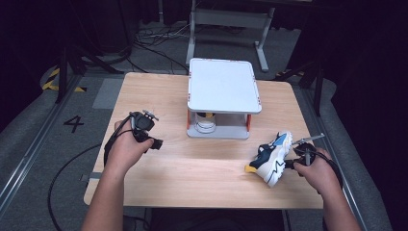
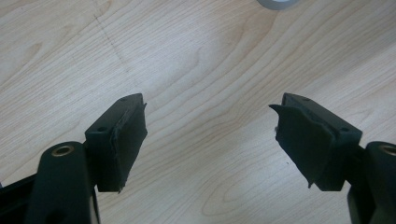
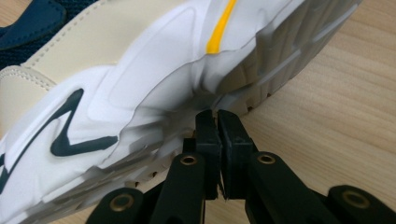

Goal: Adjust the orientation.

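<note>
Right gripper (image 3: 217, 116) down low at the counter's right side, its two black fingers (image 3: 208, 135) clenched together with only a sliver of a gap, tips pressed up against the underside edge of the sneaker (image 1: 272, 158), and nothing seems to sit between them, so this reads as a nudge or a prop rather than a pinch. The sneaker is tipped on its side on the wooden counter (image 1: 192, 168), just in front of the person's right hand (image 1: 315, 168), toe towards the middle of the counter, and I'd judge the closed tips are there to steady or tilt it by the sole. Look at that sole: chunky moulded white foam with ridged tread, a yellow stripe, navy zigzag lines, then cream leather-like panels with stitching and dark blue mesh above. Over on the other side, the left gripper (image 2: 210, 135) hovers above bare wood, fingers released and spread wide, their rubbery pads a bit ragged at the edges, holding nothing; it looks parked, waiting for its turn. Between the two, farther back, stands a small two-tier rack (image 1: 222, 86) with a flat white top, rounded corners and orange posts, and another shoe (image 1: 206, 124) tucked on its lower shelf, likely the reason this one is being handled. The counter itself is pale, smooth-grained timber
</note>
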The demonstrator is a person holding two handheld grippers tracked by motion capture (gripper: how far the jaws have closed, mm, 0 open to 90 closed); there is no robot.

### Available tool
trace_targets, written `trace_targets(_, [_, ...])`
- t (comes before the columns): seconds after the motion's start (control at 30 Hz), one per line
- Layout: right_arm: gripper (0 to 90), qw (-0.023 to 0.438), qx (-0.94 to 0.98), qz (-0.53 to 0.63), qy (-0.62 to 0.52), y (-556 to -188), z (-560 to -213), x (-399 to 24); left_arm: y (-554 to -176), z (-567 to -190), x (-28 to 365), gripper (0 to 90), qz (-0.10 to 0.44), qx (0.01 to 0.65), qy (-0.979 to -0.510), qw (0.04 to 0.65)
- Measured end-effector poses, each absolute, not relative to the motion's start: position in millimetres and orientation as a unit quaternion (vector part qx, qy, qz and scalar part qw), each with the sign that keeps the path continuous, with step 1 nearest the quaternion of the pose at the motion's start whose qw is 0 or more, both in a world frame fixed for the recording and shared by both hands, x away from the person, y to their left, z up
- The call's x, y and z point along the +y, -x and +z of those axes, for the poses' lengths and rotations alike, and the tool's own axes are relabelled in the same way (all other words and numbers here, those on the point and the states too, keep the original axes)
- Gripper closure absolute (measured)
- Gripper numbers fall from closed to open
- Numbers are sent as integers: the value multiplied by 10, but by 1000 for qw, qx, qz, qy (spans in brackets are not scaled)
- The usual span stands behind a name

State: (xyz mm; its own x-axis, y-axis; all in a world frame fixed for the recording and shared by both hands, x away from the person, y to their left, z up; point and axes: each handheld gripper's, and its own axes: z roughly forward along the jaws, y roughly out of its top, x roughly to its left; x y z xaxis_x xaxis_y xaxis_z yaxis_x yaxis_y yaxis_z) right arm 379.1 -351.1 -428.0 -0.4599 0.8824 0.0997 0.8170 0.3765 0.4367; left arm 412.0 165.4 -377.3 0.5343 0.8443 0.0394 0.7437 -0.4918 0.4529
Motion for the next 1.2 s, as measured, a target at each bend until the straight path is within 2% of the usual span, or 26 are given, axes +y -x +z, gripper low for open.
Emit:
trace_targets(0.07, [844, 74, 826, 218, -515, -3788, -4274, -3513, -4119, -3772, 1654, 247, 129, 464, -854, 196])
trace_targets(0.13, [776, 67, 822, 222, -520, -3775, -4269, -3540, -4118, -3771, 1656, 246, 128, 466, -853, 195])
trace_targets(0.27, [771, 52, 821, 229, -520, -3736, -4201, -3600, -4117, -3771, 1663, 245, 129, 467, -853, 196])
trace_targets(0.5, [741, 90, 812, 258, -516, -3596, -3872, -3656, -4111, -3771, 1654, 250, 115, 478, -851, 182])
trace_targets(0.7, [751, 109, 828, 282, -472, -3523, -3731, -3381, -4103, -3786, 1625, 250, 114, 473, -856, 174])
trace_targets(0.9, [755, 109, 848, 263, -446, -3539, -3808, -3179, -4095, -3807, 1616, 252, 112, 470, -859, 171])
trace_targets(1.2, [784, 115, 851, 253, -446, -3527, -3796, -3174, -4090, -3814, 1617, 252, 110, 468, -860, 171])
